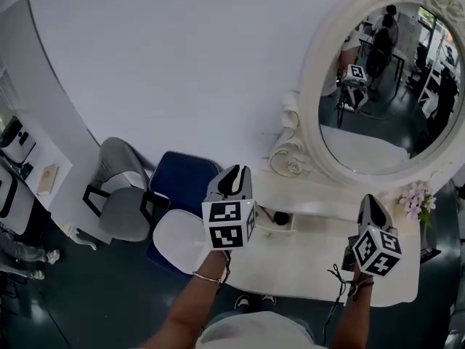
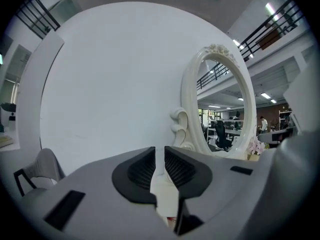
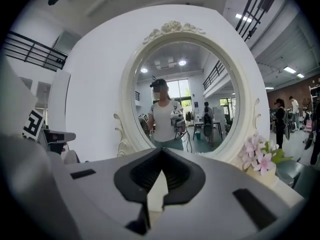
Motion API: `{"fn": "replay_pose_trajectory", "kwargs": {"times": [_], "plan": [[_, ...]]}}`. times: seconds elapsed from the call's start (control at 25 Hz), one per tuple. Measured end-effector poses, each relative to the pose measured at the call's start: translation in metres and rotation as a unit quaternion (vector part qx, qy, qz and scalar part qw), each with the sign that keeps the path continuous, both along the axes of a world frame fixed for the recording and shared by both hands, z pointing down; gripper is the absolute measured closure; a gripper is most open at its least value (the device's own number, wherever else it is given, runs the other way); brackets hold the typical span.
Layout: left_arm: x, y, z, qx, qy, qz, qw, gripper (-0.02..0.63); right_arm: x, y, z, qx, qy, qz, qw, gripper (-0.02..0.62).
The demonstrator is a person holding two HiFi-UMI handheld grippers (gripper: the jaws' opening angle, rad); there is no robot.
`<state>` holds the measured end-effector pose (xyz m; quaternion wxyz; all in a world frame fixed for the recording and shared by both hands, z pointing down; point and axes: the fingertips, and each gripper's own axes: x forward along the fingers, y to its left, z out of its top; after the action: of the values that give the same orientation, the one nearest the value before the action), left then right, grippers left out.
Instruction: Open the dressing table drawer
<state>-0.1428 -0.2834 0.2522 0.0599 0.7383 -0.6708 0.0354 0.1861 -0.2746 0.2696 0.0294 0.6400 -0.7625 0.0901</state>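
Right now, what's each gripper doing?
Left gripper: jaws slightly apart, nothing between them.
Right gripper: jaws closed, empty.

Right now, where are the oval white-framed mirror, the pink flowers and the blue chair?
Oval white-framed mirror (image 1: pixel 385 100): head view, on the glass near its middle.
Pink flowers (image 3: pixel 259 156): right gripper view, on the blossoms.
Blue chair (image 1: pixel 178 177): head view, on its blue padding.

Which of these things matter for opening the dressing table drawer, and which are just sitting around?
For the job: dressing table, left gripper, right gripper. The drawer itself is not in view.
Lying about: mirror, pink flowers, blue chair, grey chair.
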Motion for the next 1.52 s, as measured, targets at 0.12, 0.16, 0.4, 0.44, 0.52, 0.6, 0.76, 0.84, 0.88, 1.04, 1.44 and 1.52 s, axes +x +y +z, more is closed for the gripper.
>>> {"fn": "replay_pose_trajectory", "kwargs": {"times": [0.12, 0.16, 0.4, 0.44, 0.52, 0.6, 0.76, 0.84, 0.88, 1.04, 1.44, 1.52], "plan": [[-0.006, 0.001, -0.029, 0.028, 0.002, -0.002, 0.9996, 0.543, -0.002, 0.000, -0.026, 0.029, 0.006, -0.004, 1.000, 0.588], [-0.008, 0.001, -0.037, 0.035, 0.002, -0.004, 0.9994, 0.543, -0.002, 0.001, -0.034, 0.039, 0.009, -0.005, 0.999, 0.588], [-0.022, 0.006, -0.067, 0.061, 0.000, -0.012, 0.9981, 0.569, 0.001, 0.008, -0.074, 0.087, 0.012, 0.001, 0.996, 0.588], [-0.022, 0.007, -0.069, 0.062, 0.000, -0.011, 0.9980, 0.572, 0.002, 0.009, -0.078, 0.092, 0.013, 0.003, 0.996, 0.588], [-0.020, 0.009, -0.071, 0.062, -0.002, -0.008, 0.9981, 0.574, 0.006, 0.010, -0.082, 0.097, 0.014, 0.008, 0.995, 0.588], [-0.018, 0.010, -0.071, 0.061, -0.005, -0.004, 0.9981, 0.575, 0.009, 0.011, -0.083, 0.100, 0.010, 0.013, 0.995, 0.588], [-0.014, 0.011, -0.068, 0.058, -0.006, 0.003, 0.9983, 0.575, 0.010, 0.011, -0.083, 0.103, -0.002, 0.018, 0.994, 0.588], [-0.012, 0.012, -0.065, 0.057, -0.004, 0.005, 0.9983, 0.575, 0.009, 0.011, -0.082, 0.105, -0.002, 0.019, 0.994, 0.588], [-0.010, 0.012, -0.064, 0.056, -0.003, 0.007, 0.9984, 0.575, 0.010, 0.011, -0.081, 0.105, 0.001, 0.020, 0.994, 0.589], [-0.005, 0.012, -0.056, 0.049, -0.004, 0.011, 0.9987, 0.575, 0.011, 0.013, -0.077, 0.100, 0.030, 0.033, 0.994, 0.592], [0.005, 0.009, -0.049, 0.041, -0.002, 0.020, 0.9990, 0.575, 0.016, 0.014, -0.071, 0.094, 0.014, 0.037, 0.995, 0.592], [0.005, 0.009, -0.049, 0.040, -0.002, 0.020, 0.9990, 0.575, 0.017, 0.014, -0.071, 0.094, 0.014, 0.039, 0.995, 0.592]]}}
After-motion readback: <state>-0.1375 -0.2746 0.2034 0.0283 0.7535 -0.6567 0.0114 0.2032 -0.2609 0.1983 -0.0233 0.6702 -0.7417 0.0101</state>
